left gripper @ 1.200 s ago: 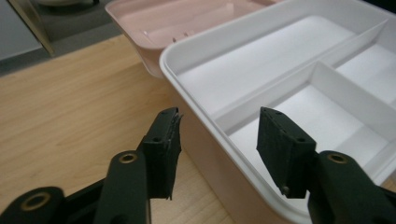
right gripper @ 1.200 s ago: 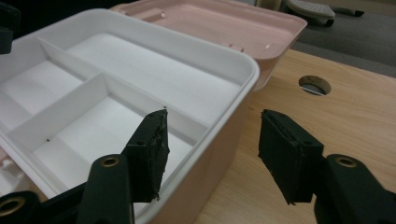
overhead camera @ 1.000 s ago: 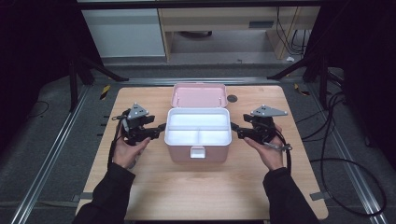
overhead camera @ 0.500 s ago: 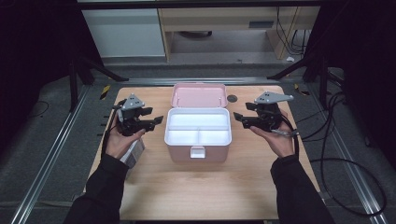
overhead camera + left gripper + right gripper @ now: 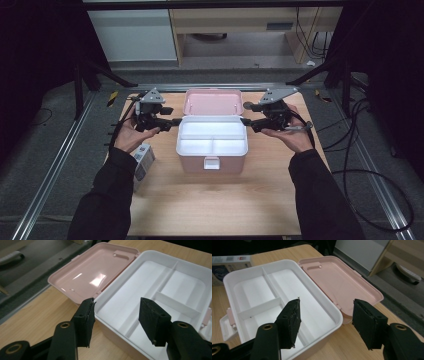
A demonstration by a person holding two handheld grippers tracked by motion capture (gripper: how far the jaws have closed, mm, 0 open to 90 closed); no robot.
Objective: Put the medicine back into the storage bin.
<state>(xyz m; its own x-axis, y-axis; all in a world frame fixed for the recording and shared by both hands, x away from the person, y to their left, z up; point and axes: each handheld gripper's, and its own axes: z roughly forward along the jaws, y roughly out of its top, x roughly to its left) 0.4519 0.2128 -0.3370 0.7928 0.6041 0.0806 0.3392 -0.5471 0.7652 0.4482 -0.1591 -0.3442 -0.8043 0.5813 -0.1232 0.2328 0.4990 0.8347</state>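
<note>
Pink box (image 5: 212,142) sits mid-table toward the far edge, lid (image 5: 212,102) swung fully back and lying flat behind it, latch tab (image 5: 211,162) on the near wall hanging free. White tray (image 5: 212,137) sits seated in the top: one long compartment along the back, two smaller ones in front, all empty as far as I can see

Left gripper (image 5: 170,122) hangs just off the tray's left rim, right gripper (image 5: 248,122) just off the right rim, both clear of the plastic. Jaws on both have just been closing in but stand parted, nothing between the pads. Left gripper view looks past its pads (image 5: 86,315) at the box's back-left corner; right gripper view does the same at the back-right over its pads (image 5: 290,317)

Progress, my read: opening is done, tray is exposed. What's left is unclear from the layout, most likely lifting the tray out by its two ends, or loading it. Small carton (image 5: 142,159) near the table's left edge is the only loose item close by

Hard to make out:
- carton is half under the left sleeve (image 5: 115,185), print unreadable; right gripper view cuts it at the frame edge
- whatever is under the tray is hidden
- small dark round thing (image 5: 247,105) on the table right of the lid, can't identify
- the gripper views crop off the box's near wall
</note>
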